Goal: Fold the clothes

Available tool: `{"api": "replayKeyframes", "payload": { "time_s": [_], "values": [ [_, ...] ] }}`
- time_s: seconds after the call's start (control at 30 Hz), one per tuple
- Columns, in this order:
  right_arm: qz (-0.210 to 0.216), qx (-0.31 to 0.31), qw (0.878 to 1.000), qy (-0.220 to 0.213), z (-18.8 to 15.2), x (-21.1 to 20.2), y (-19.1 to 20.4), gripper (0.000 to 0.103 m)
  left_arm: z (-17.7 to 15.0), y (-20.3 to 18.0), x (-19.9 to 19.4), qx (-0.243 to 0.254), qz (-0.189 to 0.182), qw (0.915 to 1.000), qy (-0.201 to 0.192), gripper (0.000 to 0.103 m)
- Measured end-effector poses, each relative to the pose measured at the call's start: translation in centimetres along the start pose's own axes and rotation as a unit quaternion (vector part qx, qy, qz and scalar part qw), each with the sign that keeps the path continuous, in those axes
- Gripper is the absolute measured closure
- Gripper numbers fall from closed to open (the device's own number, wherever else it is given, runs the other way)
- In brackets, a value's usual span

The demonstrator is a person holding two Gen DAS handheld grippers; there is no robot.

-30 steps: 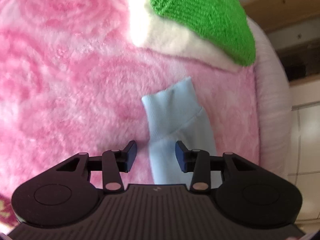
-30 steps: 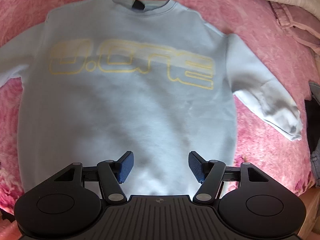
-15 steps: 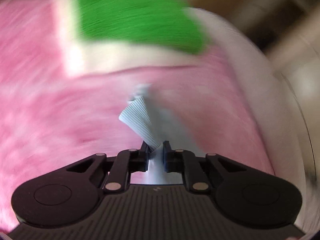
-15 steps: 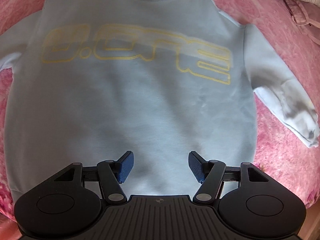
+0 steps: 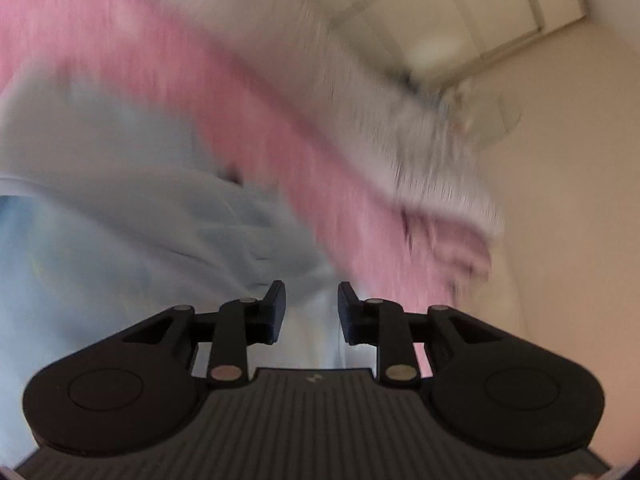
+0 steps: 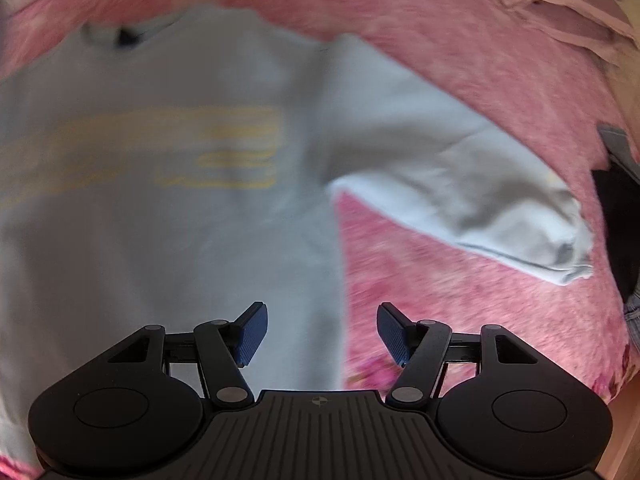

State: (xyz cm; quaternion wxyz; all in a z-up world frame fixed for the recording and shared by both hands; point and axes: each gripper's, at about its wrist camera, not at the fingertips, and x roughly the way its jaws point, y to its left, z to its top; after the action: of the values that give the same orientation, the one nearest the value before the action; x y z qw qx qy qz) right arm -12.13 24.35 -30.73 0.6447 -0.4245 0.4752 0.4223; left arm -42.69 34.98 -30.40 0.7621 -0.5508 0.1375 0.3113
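- A light blue sweatshirt (image 6: 168,216) is lying front side up on a pink fluffy blanket (image 6: 460,288), its yellow lettering showing and its neck opening pointing away from the camera.
- In the right wrist view, one sleeve (image 6: 460,184) is stretching out flat to the side of the body, its cuff resting on the blanket near a dark item at the frame edge.
- The right gripper (image 6: 320,334) is hovering above the lower hem area with its jaws spread wide and nothing between them; the sweatshirt's side edge is running between them in the picture.
- The left gripper (image 5: 311,312) is showing a clear gap between its jaws; pale blue cloth is lying in that gap, but the heavy blur is making it impossible to tell whether the pads are pinching it.
- The left wrist view is smearing strongly, so that gripper is judged to be sweeping fast over the other side of the garment, with bunched cloth just ahead of it.
- The step in hand is looking like the folding of sleeves inward across the body.
- The outstretched sleeve is calling for a pinch near its cuff and a carry over the lettering, keeping the cloth flat.
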Motion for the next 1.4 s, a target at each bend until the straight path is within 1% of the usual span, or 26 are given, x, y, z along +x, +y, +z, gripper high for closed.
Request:
{"api": "replayKeyframes", "payload": {
  "time_s": [0.07,0.13,0.17,0.23,0.27,0.3,0.37,0.4,0.43,0.47,0.53,0.6,0.67,0.7,0.73,0.77,0.83,0.87,0.93,1.0,1.4],
  "values": [
    [0.009,0.019,1.000,-0.011,0.5,-0.2,-1.5,0.039,-1.6,0.3,0.2,0.003,0.036,0.9991,0.020,0.081],
    [0.033,0.047,0.998,-0.027,1.0,-0.2,-3.0,0.039,-2.3,1.0,-0.9,0.014,0.071,0.9969,0.030,0.081],
    [0.059,0.066,0.996,-0.034,1.2,0.0,-3.3,0.039,-2.4,1.3,-1.6,0.019,0.090,0.9952,0.033,0.081],
    [0.124,0.107,0.986,-0.044,1.6,0.4,-3.4,0.039,-1.5,2.8,-3.2,0.021,0.136,0.9900,0.033,0.081],
    [0.156,0.127,0.978,-0.049,1.8,0.7,-3.5,0.039,-1.0,3.5,-4.0,0.019,0.157,0.9870,0.032,0.081],
    [0.197,0.153,0.967,-0.049,2.1,1.2,-3.5,0.039,-0.7,3.7,-4.9,0.017,0.173,0.9845,0.027,0.081],
    [0.268,0.209,0.939,-0.043,2.7,2.9,-2.7,0.039,-0.5,4.0,-6.7,0.013,0.199,0.9798,0.015,0.081],
    [0.300,0.236,0.923,-0.040,3.0,3.8,-2.2,0.040,-0.1,4.1,-6.9,0.014,0.209,0.9778,0.010,0.081],
    [0.322,0.256,0.911,-0.038,3.4,4.6,-1.6,0.046,0.4,4.3,-7.0,0.014,0.218,0.9757,0.006,0.081],
    [0.335,0.271,0.901,-0.037,3.7,5.3,-0.9,0.052,0.7,4.6,-7.3,0.013,0.224,0.9745,0.004,0.081],
    [0.350,0.301,0.886,-0.036,4.5,6.9,0.3,0.057,1.3,5.1,-7.9,0.011,0.234,0.9722,0.000,0.081],
    [0.354,0.317,0.879,-0.034,5.3,8.3,1.6,0.057,1.6,5.4,-7.9,0.009,0.234,0.9721,0.002,0.081],
    [0.357,0.317,0.878,-0.037,5.8,9.3,2.3,0.057,1.8,5.7,-7.8,0.010,0.233,0.9725,0.005,0.081],
    [0.355,0.311,0.881,-0.044,6.0,9.6,2.8,0.058,1.8,5.8,-7.7,0.011,0.232,0.9727,0.008,0.081],
    [0.355,0.299,0.884,-0.059,6.1,9.2,3.0,0.084,1.9,6.2,-7.5,0.014,0.231,0.9728,0.011,0.081],
    [0.358,0.285,0.886,-0.080,6.4,8.6,3.0,0.098,1.9,6.5,-7.3,0.017,0.231,0.9727,0.014,0.081],
    [0.362,0.257,0.888,-0.122,6.8,7.3,3.1,0.098,2.0,6.9,-6.9,0.025,0.237,0.9711,0.018,0.081],
    [0.360,0.249,0.889,-0.133,6.8,7.0,3.0,0.098,2.0,7.1,-6.7,0.029,0.239,0.9703,0.021,0.081],
    [0.348,0.244,0.894,-0.142,6.6,6.9,2.5,0.098,2.0,7.4,-6.3,0.036,0.245,0.9685,0.027,0.081],
    [0.336,0.238,0.899,-0.150,6.4,6.8,2.1,0.098,1.7,7.8,-5.3,0.046,0.257,0.9646,0.036,0.081],
    [0.264,0.201,0.922,-0.199,5.2,6.1,-0.3,0.098,2.3,6.6,-4.7,0.102,0.280,0.9544,0.006,0.082]
  ]
}}
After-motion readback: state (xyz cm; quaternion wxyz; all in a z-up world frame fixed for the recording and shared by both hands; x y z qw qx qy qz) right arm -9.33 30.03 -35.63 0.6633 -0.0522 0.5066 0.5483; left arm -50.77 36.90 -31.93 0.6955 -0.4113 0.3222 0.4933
